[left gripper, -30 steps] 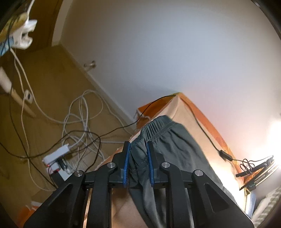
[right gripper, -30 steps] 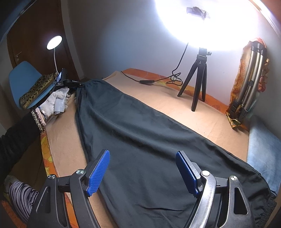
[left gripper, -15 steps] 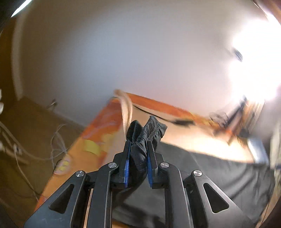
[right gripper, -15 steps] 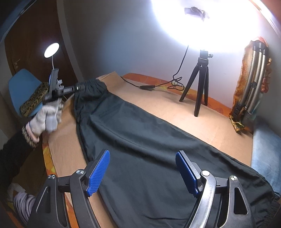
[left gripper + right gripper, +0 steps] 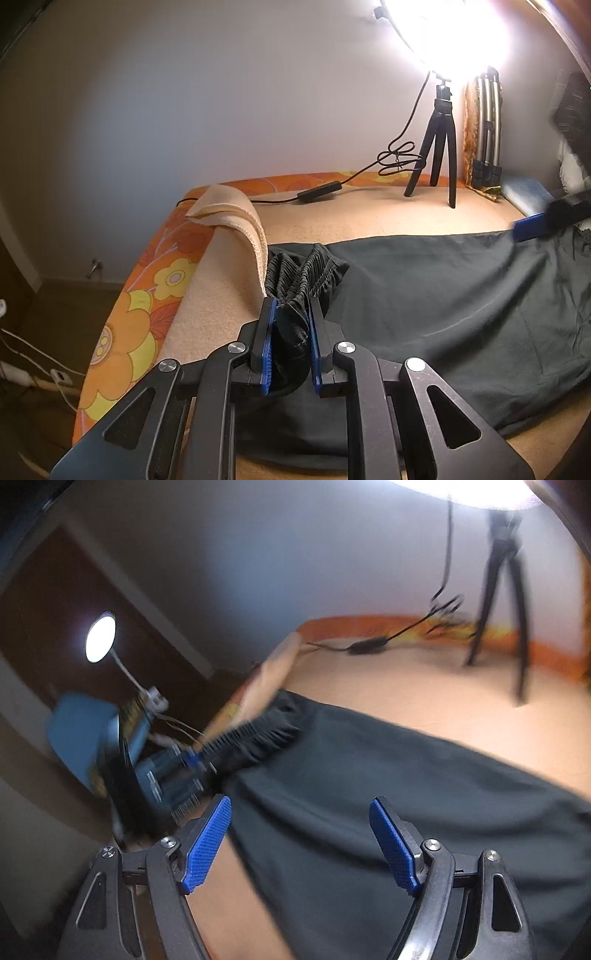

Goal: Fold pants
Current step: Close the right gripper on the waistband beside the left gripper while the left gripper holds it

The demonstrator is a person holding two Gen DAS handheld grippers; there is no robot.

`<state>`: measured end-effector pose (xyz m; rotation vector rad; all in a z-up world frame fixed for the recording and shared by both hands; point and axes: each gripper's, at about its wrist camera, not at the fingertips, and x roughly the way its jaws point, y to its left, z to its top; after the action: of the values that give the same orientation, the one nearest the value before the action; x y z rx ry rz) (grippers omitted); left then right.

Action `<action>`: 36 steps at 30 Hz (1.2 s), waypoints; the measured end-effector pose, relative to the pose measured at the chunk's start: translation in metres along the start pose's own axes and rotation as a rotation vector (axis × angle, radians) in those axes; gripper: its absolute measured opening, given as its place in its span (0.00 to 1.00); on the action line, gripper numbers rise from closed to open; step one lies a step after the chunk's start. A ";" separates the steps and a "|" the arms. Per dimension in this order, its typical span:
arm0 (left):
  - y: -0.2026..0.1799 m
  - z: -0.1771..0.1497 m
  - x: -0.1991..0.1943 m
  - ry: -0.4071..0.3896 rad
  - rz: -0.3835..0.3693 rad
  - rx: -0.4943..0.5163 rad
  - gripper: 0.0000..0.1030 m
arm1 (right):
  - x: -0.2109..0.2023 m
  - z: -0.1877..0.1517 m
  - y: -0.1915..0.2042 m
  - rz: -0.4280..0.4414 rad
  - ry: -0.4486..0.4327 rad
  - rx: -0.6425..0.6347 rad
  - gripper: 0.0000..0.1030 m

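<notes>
Dark grey pants (image 5: 436, 295) lie spread across a beige blanket (image 5: 369, 218) on the bed. My left gripper (image 5: 290, 347) is shut on the bunched elastic waistband (image 5: 303, 273) and holds it just above the blanket's left end. My right gripper (image 5: 299, 843) is open and empty, hovering over the pants (image 5: 388, 786). The right wrist view is blurred; it shows the left gripper (image 5: 192, 760) clamped on the waistband (image 5: 258, 738). One blue pad of the right gripper (image 5: 532, 225) shows at the far right of the left wrist view.
A black tripod (image 5: 439, 147) with a bright ring light and a cable (image 5: 321, 190) stand at the back by the wall. A blanket corner (image 5: 236, 214) is folded up. The orange flowered bedspread (image 5: 136, 314) marks the bed's left edge. A blue chair (image 5: 77, 731) and lamp (image 5: 99, 637) stand beyond it.
My left gripper has swung round with the waistband, from facing the floor to facing along the bed. My right gripper has moved toward the waistband end and is in fast motion.
</notes>
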<state>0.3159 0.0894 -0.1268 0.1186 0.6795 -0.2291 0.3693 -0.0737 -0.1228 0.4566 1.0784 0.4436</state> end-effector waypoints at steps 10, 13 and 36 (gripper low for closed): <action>-0.007 -0.009 0.003 0.022 -0.014 0.043 0.14 | 0.135 0.043 -0.006 0.103 0.078 0.330 0.77; -0.006 -0.010 0.003 0.026 -0.020 0.041 0.15 | 0.157 0.048 -0.018 0.096 0.085 0.448 0.76; -0.037 -0.039 -0.059 -0.076 0.139 0.199 0.33 | 0.184 0.067 0.022 -0.044 0.130 0.224 0.04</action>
<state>0.2381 0.0706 -0.1205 0.3447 0.5688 -0.1667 0.5014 0.0373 -0.2180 0.6074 1.2684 0.3178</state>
